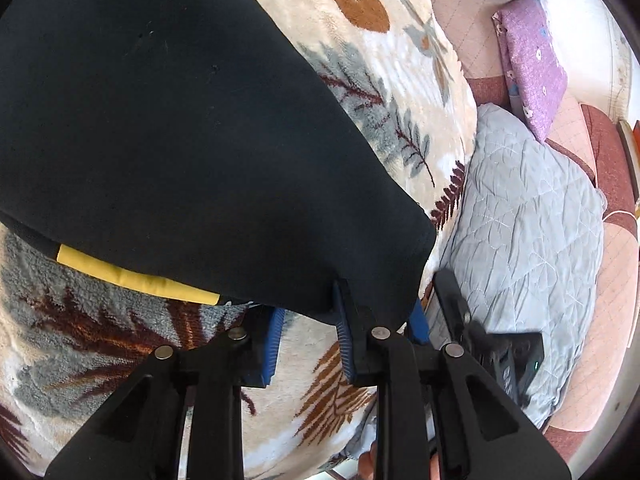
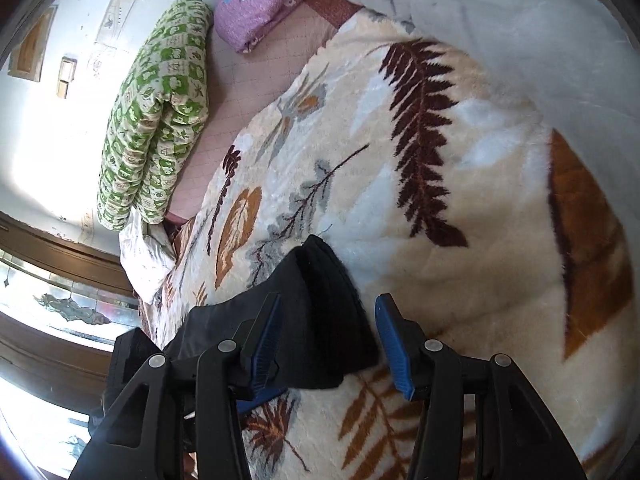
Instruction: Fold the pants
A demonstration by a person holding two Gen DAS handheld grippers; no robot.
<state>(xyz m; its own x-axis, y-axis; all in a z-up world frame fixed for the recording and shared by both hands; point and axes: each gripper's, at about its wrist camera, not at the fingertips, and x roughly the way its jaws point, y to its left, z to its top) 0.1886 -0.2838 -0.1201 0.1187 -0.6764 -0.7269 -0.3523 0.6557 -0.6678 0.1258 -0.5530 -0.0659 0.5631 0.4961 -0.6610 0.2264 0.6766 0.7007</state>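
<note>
The black pants (image 1: 168, 140) with a yellow stripe (image 1: 132, 276) lie folded on a cream leaf-patterned blanket (image 1: 380, 80). My left gripper (image 1: 308, 328) is open, its blue pads at the pants' near edge, which drapes over the right pad (image 1: 345, 336). In the right wrist view a corner of the pants (image 2: 324, 312) lies between the blue pads of my open right gripper (image 2: 332, 340). The right gripper also shows at the right edge of the pants in the left wrist view (image 1: 472, 320).
A grey quilted pillow (image 1: 528, 232) lies to the right of the blanket. A purple floral cushion (image 2: 260, 0) and a green patterned rolled quilt (image 2: 160, 112) lie by the wall. A window (image 2: 60, 300) is at the left.
</note>
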